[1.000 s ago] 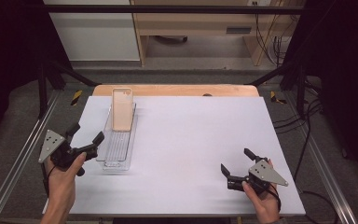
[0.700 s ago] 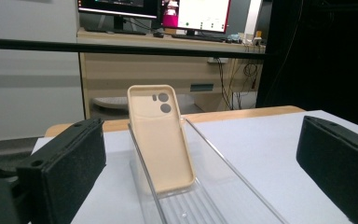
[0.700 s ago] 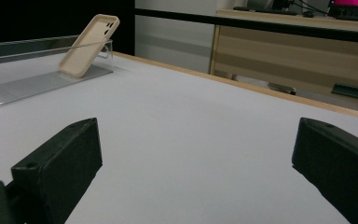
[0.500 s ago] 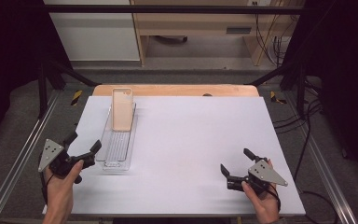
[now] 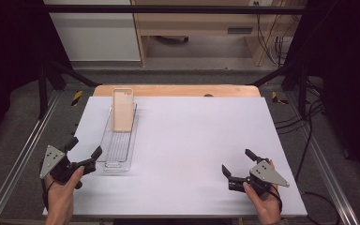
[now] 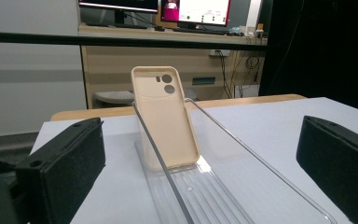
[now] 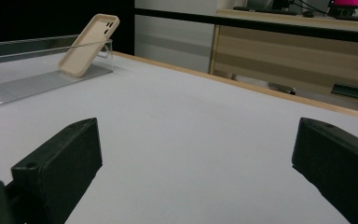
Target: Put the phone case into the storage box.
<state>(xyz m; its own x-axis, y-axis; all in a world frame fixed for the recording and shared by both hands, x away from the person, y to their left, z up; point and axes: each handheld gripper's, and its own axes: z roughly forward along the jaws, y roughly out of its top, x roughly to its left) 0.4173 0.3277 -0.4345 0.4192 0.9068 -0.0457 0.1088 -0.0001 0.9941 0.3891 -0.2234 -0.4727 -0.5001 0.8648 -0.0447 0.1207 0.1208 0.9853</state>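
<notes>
Both claws point(image 5: 83, 149) point(image 5: 238, 161) gape empty; phone case point(image 5: 123, 110) hides the clear tray's point(image 5: 117, 152) far end.

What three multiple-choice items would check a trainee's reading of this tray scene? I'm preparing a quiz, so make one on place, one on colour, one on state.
1. Where does the phone case stand?
A. at the far end of the clear tray
B. on the bare table
C. between the fingers

2. What colour is the case?
A. black
B. beige
C. blue

3. How is the left gripper?
A. shut on the case
B. shut, holding nothing
C. open

Answers: 1 A, it leans against the tray's far wall; 2 B, beige in every view; 3 C, its fingers stand wide apart, short of the tray.
</notes>
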